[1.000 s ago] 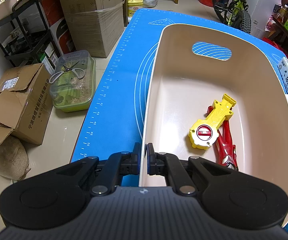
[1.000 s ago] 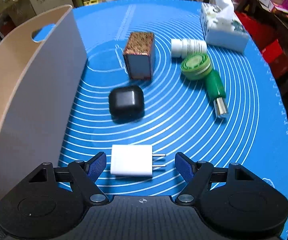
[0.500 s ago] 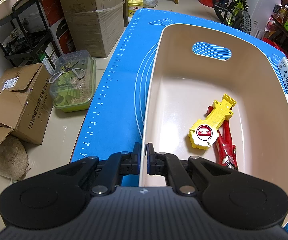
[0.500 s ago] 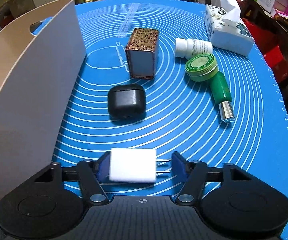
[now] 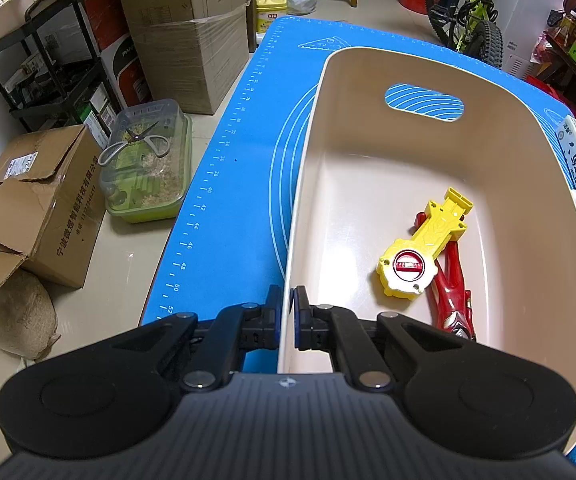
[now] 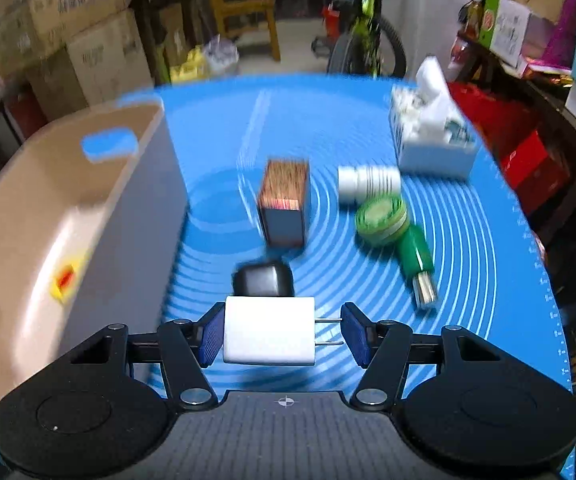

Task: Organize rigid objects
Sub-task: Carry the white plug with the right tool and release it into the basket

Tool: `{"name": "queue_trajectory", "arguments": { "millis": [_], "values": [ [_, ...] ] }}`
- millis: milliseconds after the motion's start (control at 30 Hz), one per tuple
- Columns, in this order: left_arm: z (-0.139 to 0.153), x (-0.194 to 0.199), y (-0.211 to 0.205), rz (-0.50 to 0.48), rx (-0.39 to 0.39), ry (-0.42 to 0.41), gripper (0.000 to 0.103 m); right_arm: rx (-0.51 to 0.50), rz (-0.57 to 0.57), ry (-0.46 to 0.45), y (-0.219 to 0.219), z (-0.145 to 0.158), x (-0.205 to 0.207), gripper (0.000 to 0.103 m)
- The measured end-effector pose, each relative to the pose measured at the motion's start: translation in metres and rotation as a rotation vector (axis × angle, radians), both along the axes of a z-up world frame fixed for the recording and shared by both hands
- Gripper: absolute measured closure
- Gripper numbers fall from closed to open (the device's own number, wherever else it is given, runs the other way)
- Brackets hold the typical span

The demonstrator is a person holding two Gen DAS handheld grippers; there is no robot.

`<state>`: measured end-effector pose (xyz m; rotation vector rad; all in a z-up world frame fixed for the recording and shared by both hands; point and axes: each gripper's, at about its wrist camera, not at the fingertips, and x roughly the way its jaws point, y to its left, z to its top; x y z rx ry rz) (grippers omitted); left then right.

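At the lower centre of the right wrist view, the right tongs [image 6: 284, 334] clamp a white charger [image 6: 268, 336] — prongs pointing right, held above the blue mat [image 6: 487, 264]. Behind it lie a black case [image 6: 264, 280], a brown box [image 6: 286, 204] and a green bottle [image 6: 401, 236]. In the left wrist view, the left tongs [image 5: 286, 316] pinch the near wall of the beige bin [image 5: 547, 240] — a yellow toy [image 5: 421, 246] lies inside, right of centre.

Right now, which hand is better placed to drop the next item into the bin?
Right. The right gripper holds the white charger beside the bin, while the left gripper is clamped on the bin's rim, likely steadying it.
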<state>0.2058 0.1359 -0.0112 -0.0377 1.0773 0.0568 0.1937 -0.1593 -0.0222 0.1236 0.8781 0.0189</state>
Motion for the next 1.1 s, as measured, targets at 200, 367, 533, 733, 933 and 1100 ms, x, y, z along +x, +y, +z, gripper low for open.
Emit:
{"name": "queue_trajectory", "arguments": {
  "millis": [200, 367, 533, 733, 933, 1100],
  "values": [
    [-0.001, -0.001, 0.002, 0.004, -0.007, 0.004, 0.095, 0.036, -0.02, -0.157, 0.012, 0.031, -0.001, 0.038],
    [-0.001, -0.001, 0.0, 0.003, -0.003, 0.006, 0.095, 0.047, 0.033, -0.297, 0.036, 0.054, -0.001, 0.038],
    [-0.001, 0.0, -0.001, 0.004, -0.003, 0.005, 0.095, 0.057, 0.095, -0.332, 0.063, 0.06, 0.009, 0.038],
    [-0.001, 0.0, -0.002, 0.004, 0.0, 0.007, 0.096, 0.053, 0.165, -0.311, 0.096, 0.054, 0.016, 0.038],
    [-0.002, 0.001, -0.004, 0.009, 0.0, 0.012, 0.096, 0.037, 0.228, -0.244, 0.128, 0.04, 0.022, 0.038],
    [-0.001, 0.001, -0.002, 0.011, -0.007, 0.015, 0.096, 0.018, 0.298, -0.154, 0.146, 0.025, 0.032, 0.038]
  ]
}}
